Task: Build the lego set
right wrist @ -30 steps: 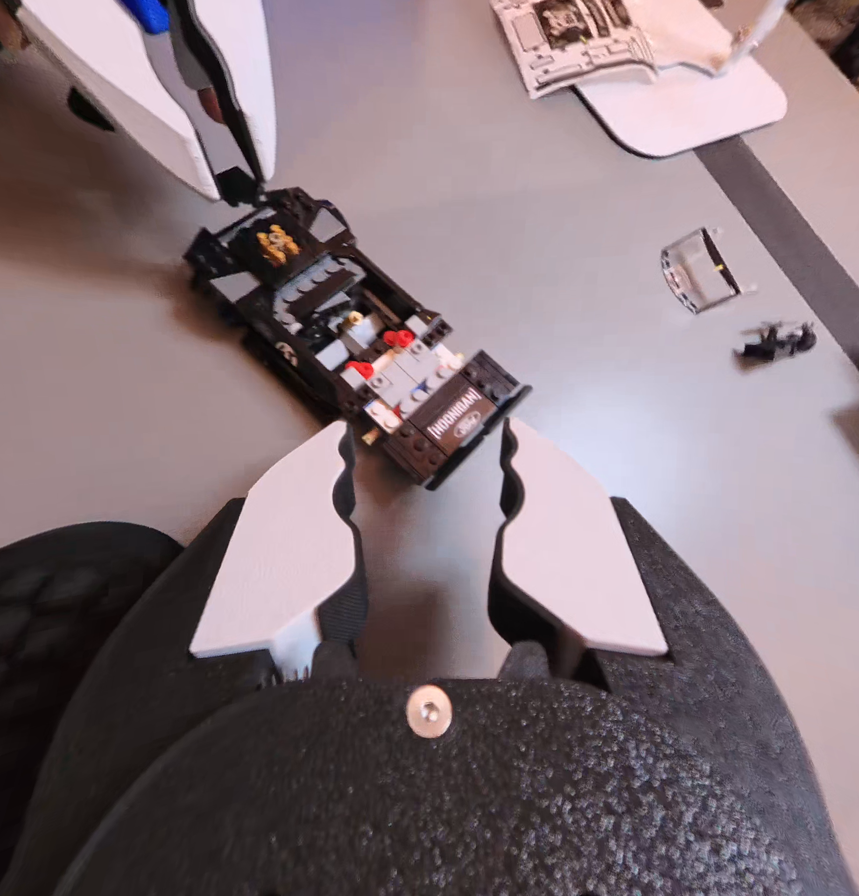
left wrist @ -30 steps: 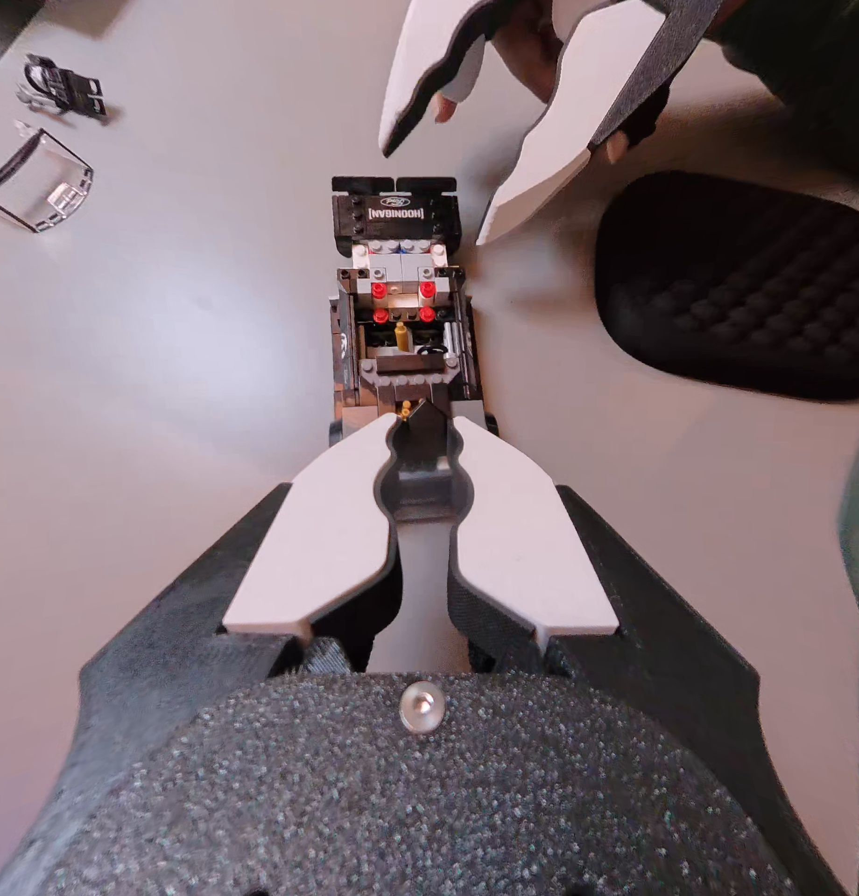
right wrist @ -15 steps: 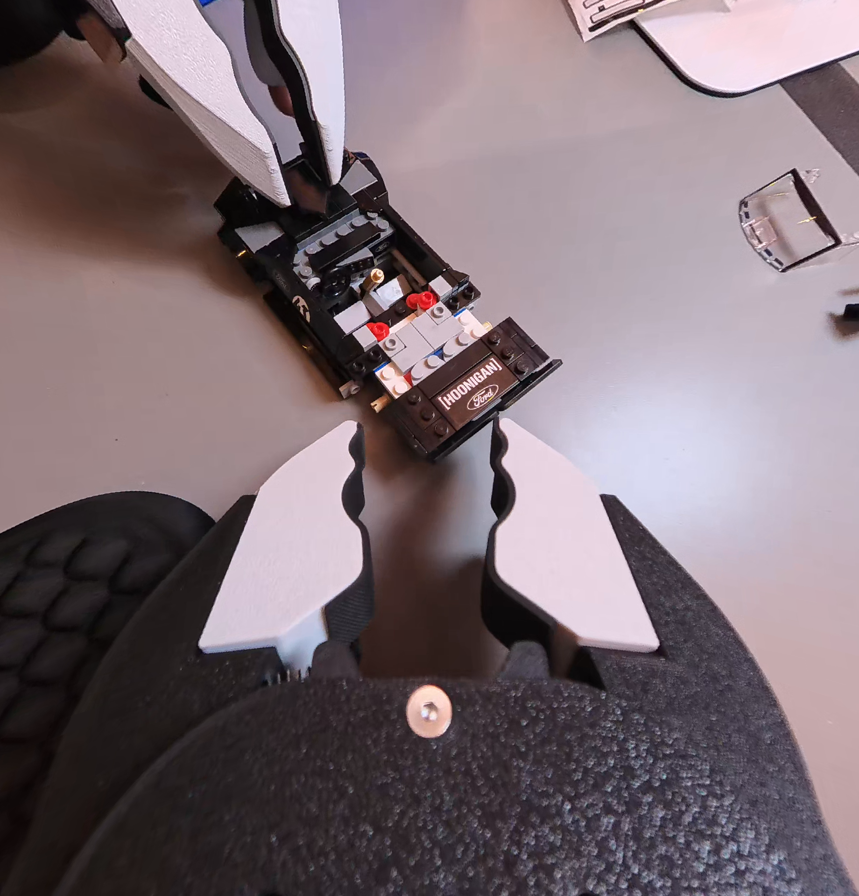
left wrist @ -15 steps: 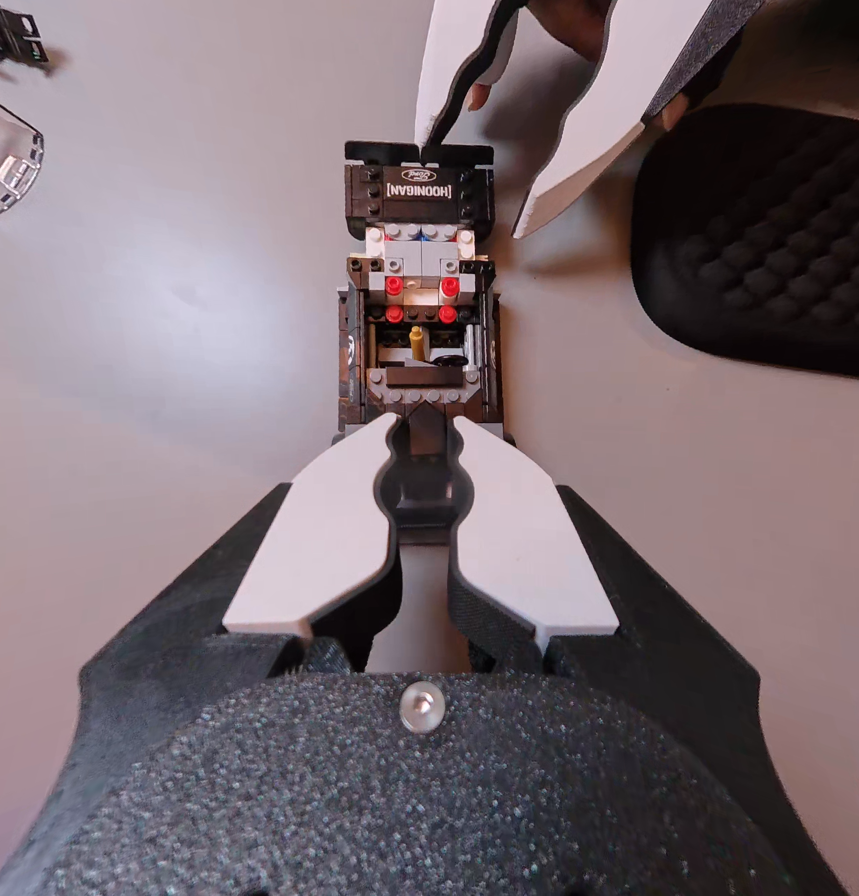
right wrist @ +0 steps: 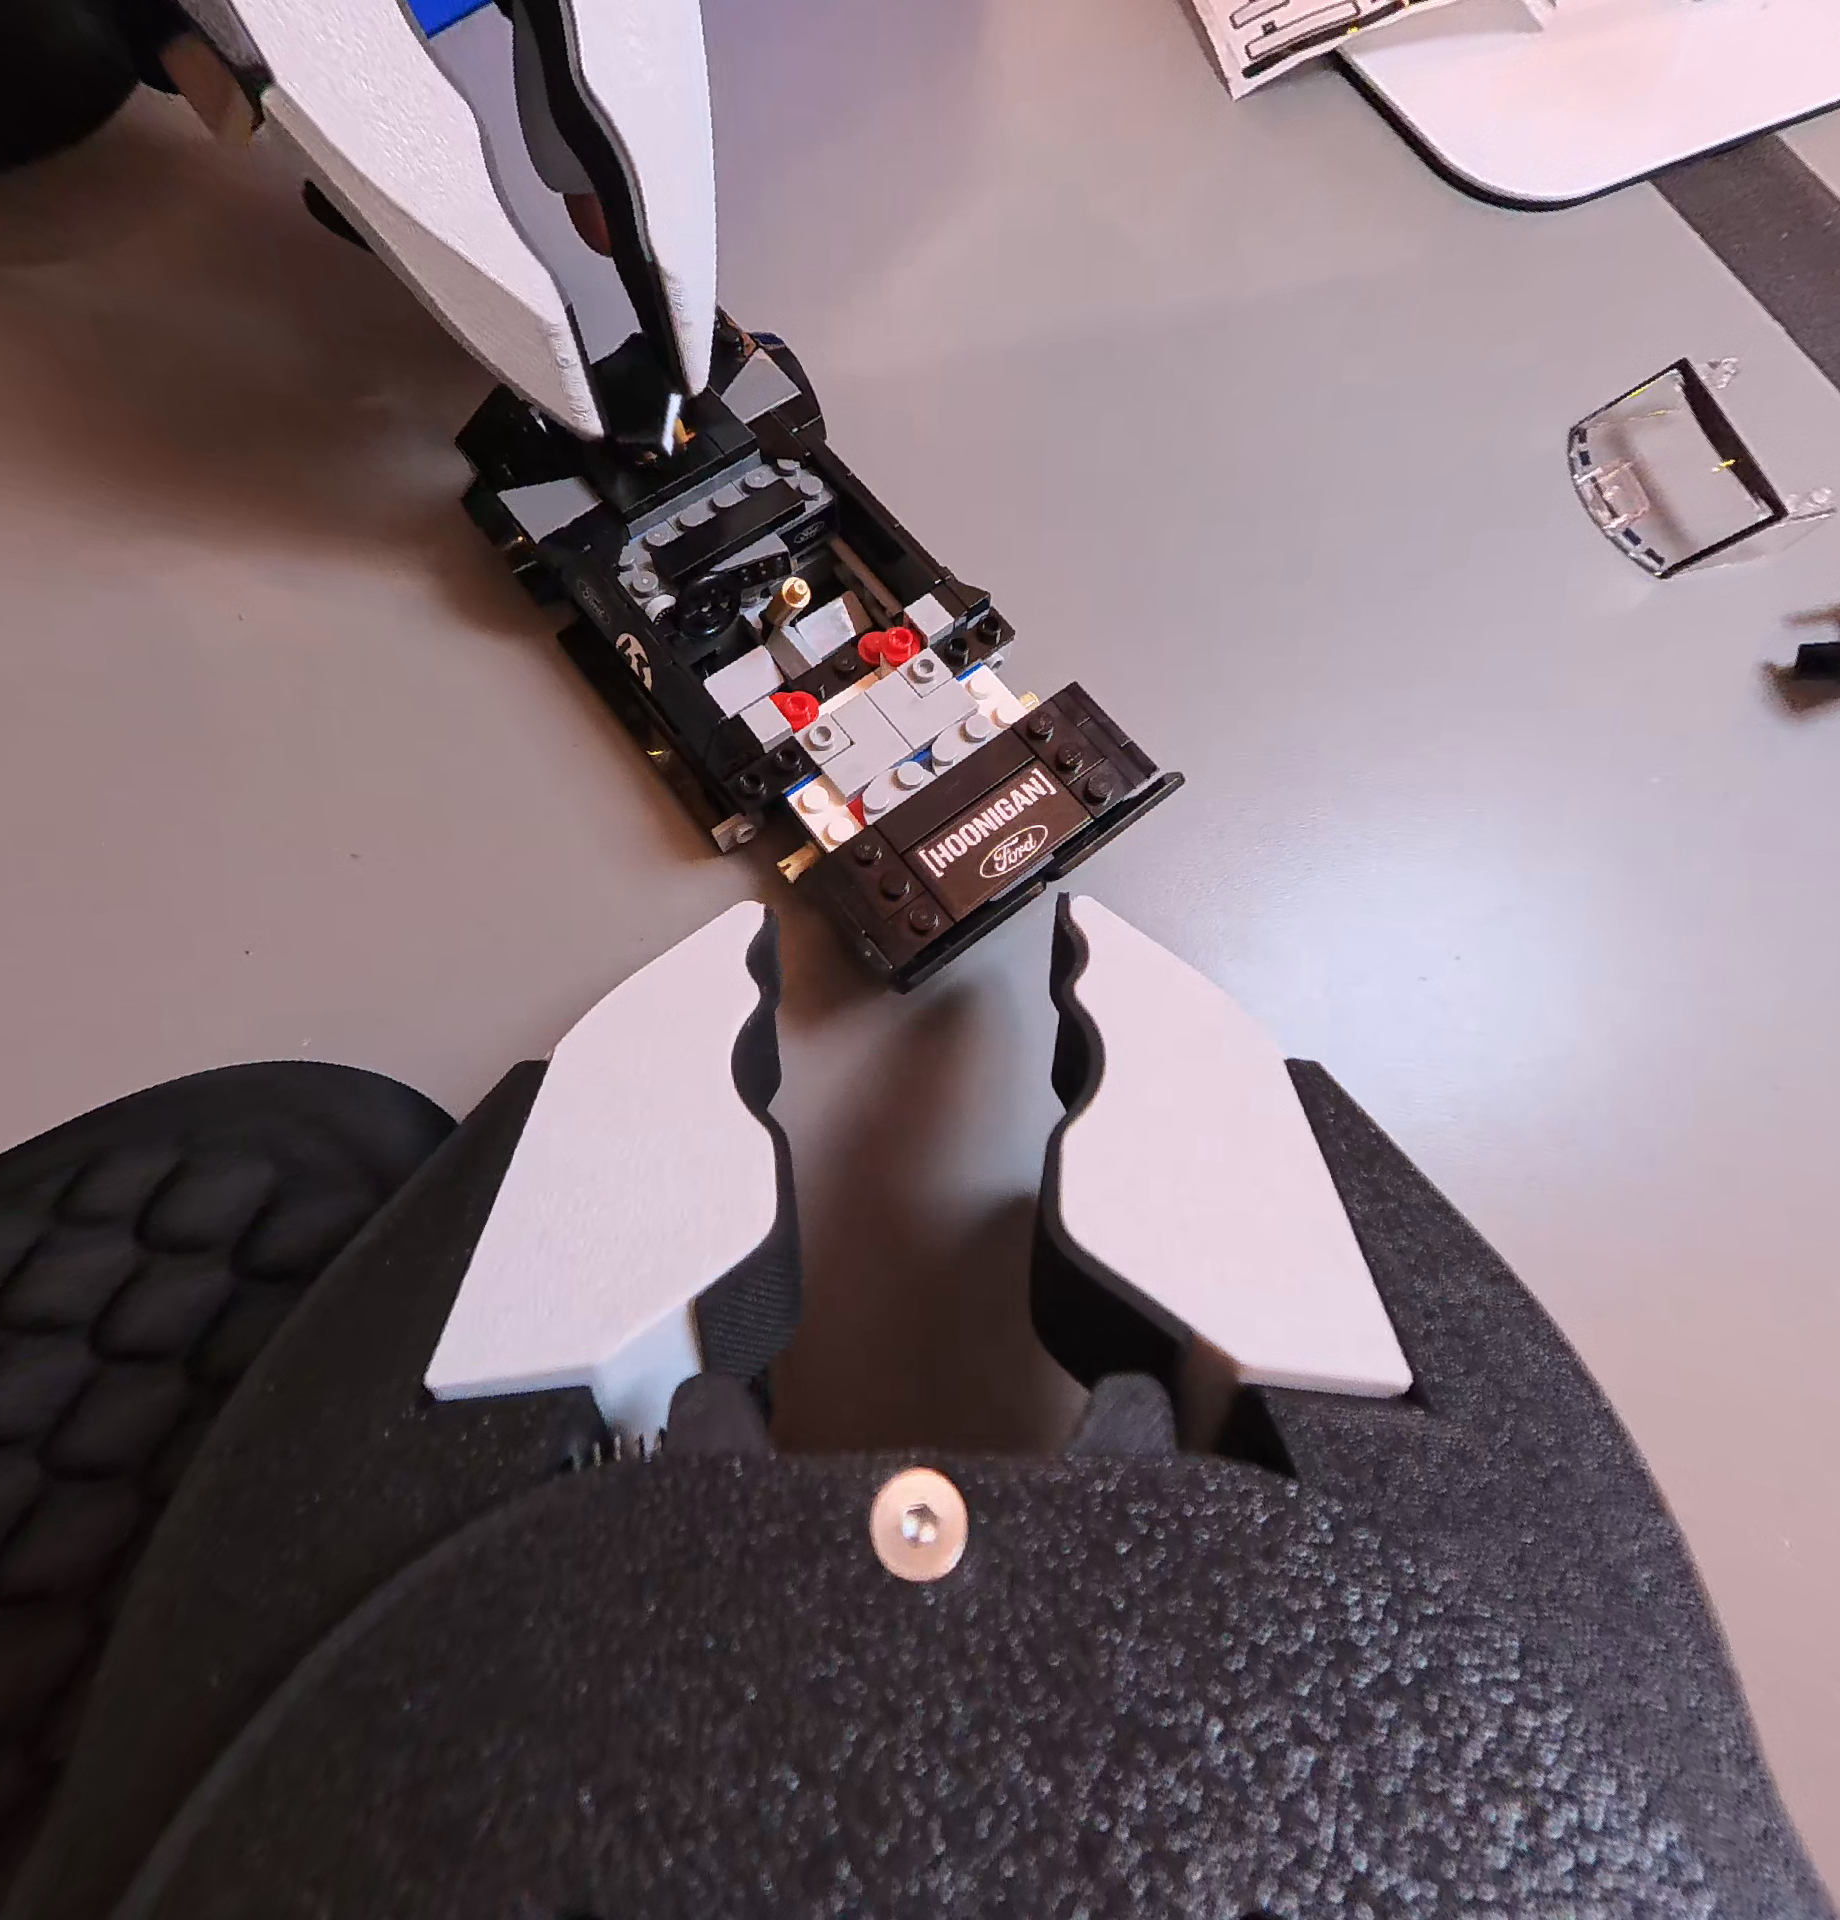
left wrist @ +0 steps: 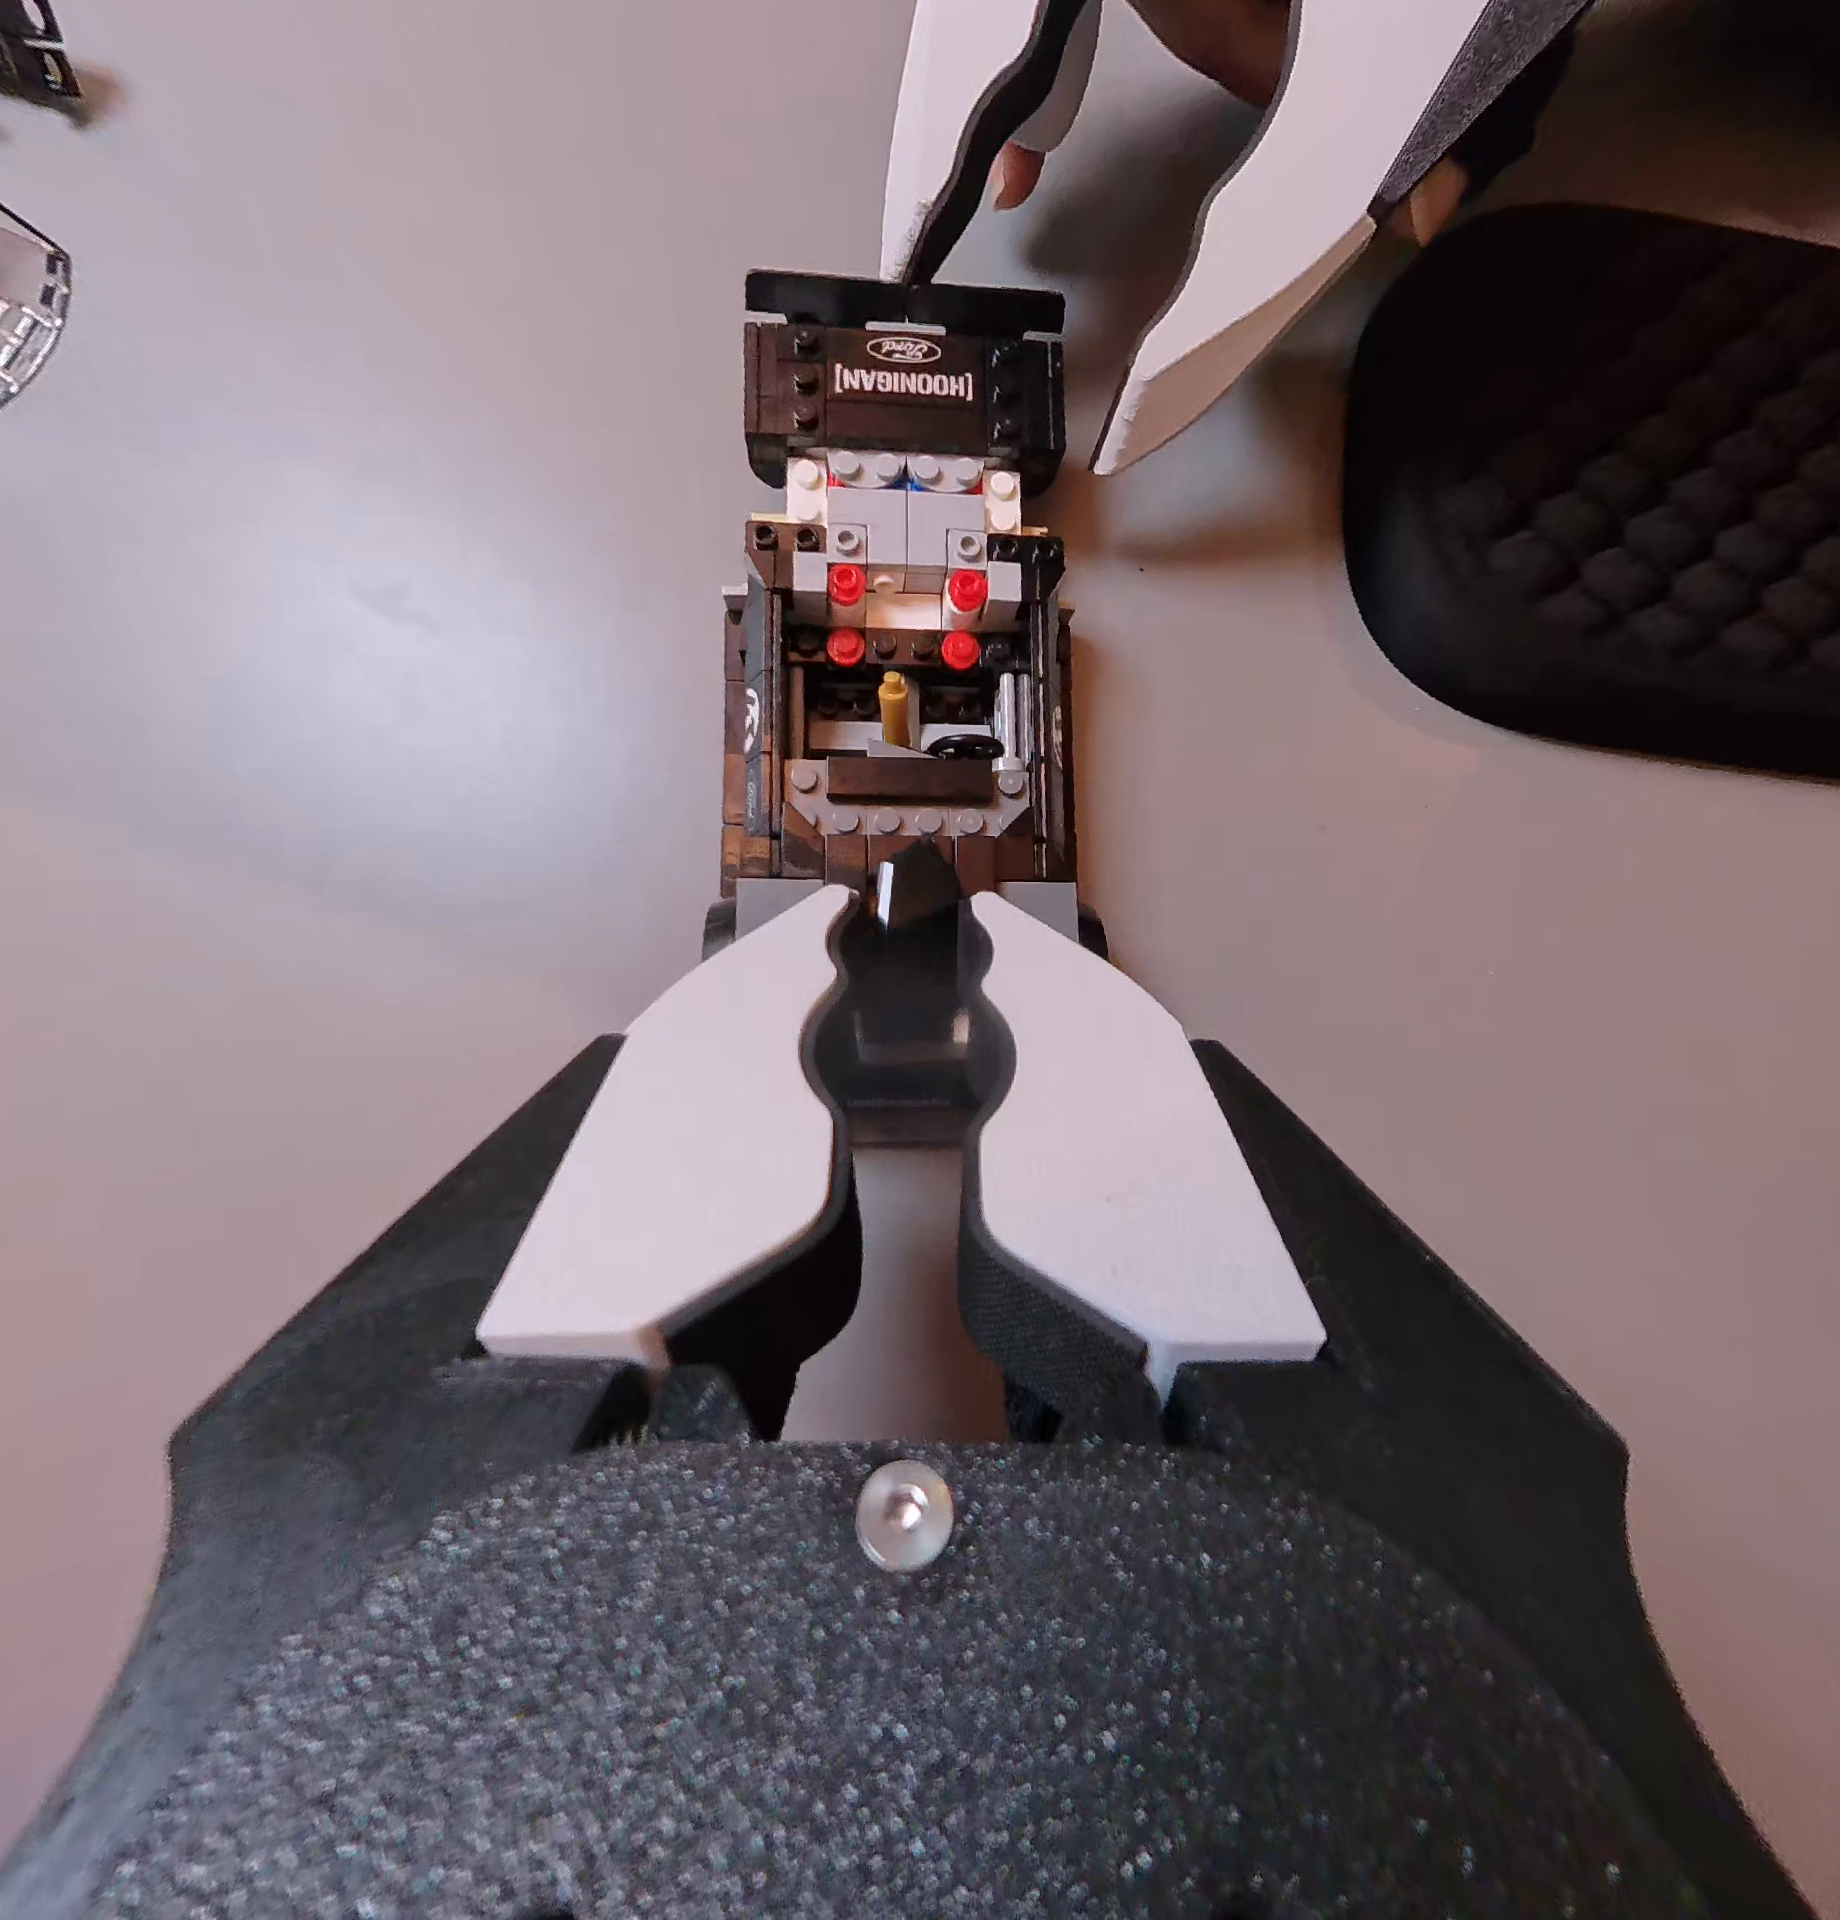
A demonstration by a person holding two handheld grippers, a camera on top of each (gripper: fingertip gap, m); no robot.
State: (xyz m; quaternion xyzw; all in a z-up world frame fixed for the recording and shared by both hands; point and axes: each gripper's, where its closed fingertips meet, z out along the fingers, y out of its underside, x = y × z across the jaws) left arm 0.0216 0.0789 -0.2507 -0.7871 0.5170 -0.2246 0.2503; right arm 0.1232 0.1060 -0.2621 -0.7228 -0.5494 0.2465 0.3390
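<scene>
Left wrist view: left gripper (left wrist: 908,902) apparently clamps lego car (left wrist: 900,582) hood.

Opposed close views — shared lego car (left wrist: 900,623).

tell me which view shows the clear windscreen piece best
The right wrist view: the clear windscreen piece lies whole on the table, right of the lego car. The left wrist view catches only a cropped corner of it.

Black car (right wrist: 791,665) with grey, white, red studs; beside it, white-fingered grippers, a black dimpled pad (left wrist: 1633,488), grey table (right wrist: 1311,520).
</scene>
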